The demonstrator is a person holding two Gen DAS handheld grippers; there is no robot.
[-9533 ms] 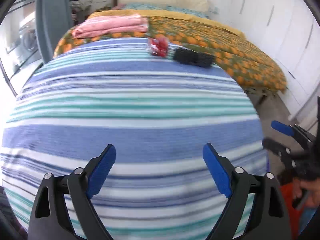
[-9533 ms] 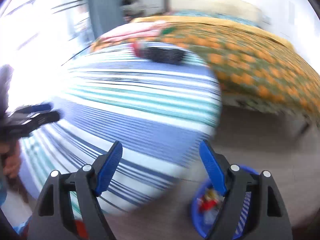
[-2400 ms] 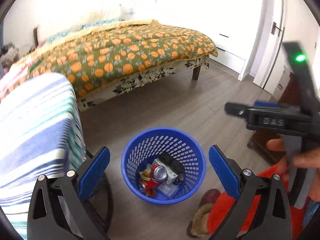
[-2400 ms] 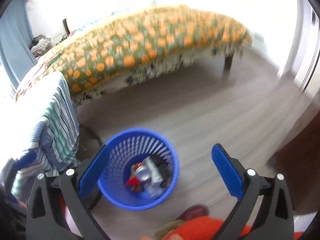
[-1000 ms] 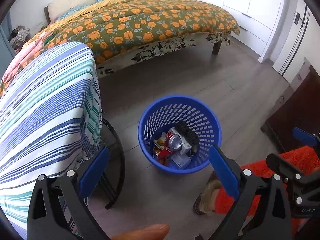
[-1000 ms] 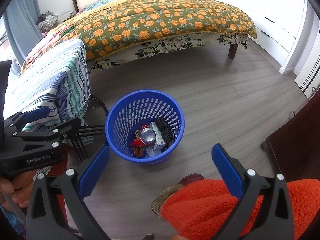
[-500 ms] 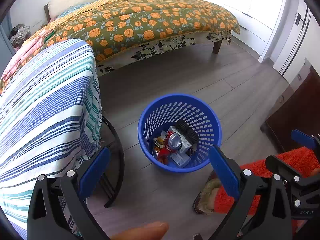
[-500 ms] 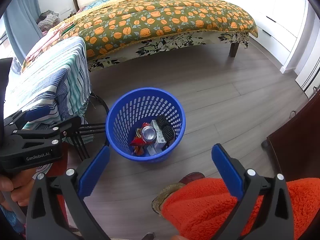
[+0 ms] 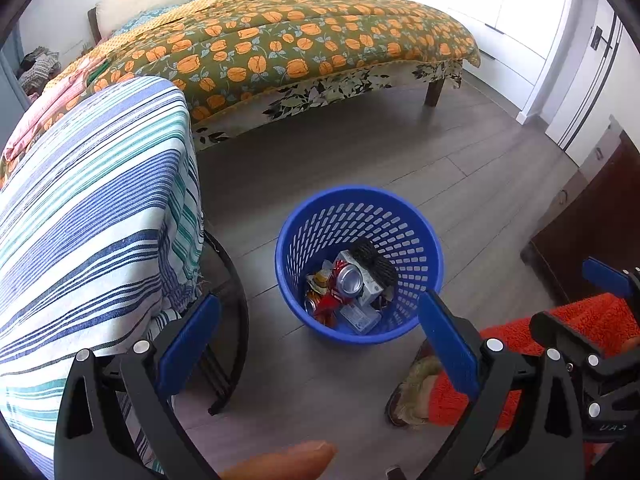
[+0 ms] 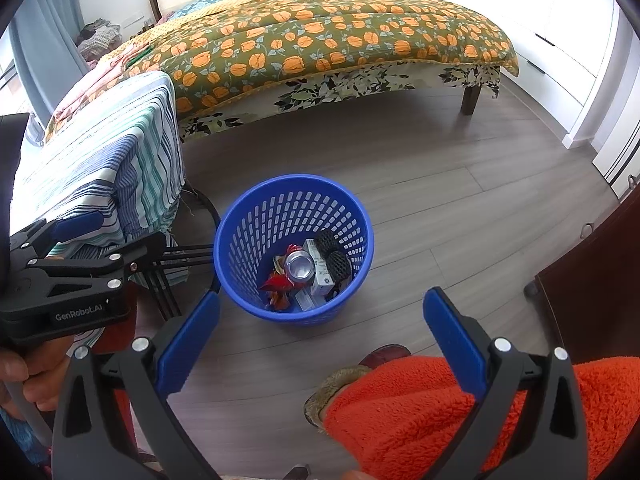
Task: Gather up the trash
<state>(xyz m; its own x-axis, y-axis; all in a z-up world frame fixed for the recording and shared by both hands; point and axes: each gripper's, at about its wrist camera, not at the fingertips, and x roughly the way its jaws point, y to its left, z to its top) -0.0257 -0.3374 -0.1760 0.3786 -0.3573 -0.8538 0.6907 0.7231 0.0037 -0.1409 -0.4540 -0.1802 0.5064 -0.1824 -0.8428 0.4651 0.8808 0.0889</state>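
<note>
L gripper [image 9: 318, 338] jaws were wide apart w/ nothing between them; R gripper [image 10: 322, 330] same, apart & empty. Both hung above the grey wood floor [image 10: 440, 200], angled down at the blue basket [image 9: 428, 240]. Trash sat inside it: a can [image 9: 350, 278] end-up, a white carton [image 10: 318, 266], black mesh piece [image 9: 374, 258], red wrappers [image 10: 276, 282]. Striped cloth [image 9: 92, 216] over a stand just beside the basket, floral bed [image 10: 320, 40] beyond, orange fleece [image 10: 420, 408] near the R gripper.

Hidden and cut-off parts

Trash [image 9: 347, 280] at the bottom of the blue basket [image 9: 432, 248] overlaps, labels unreadable; the striped table's [image 9: 88, 216] top runs off the left wrist view's edge.
</note>
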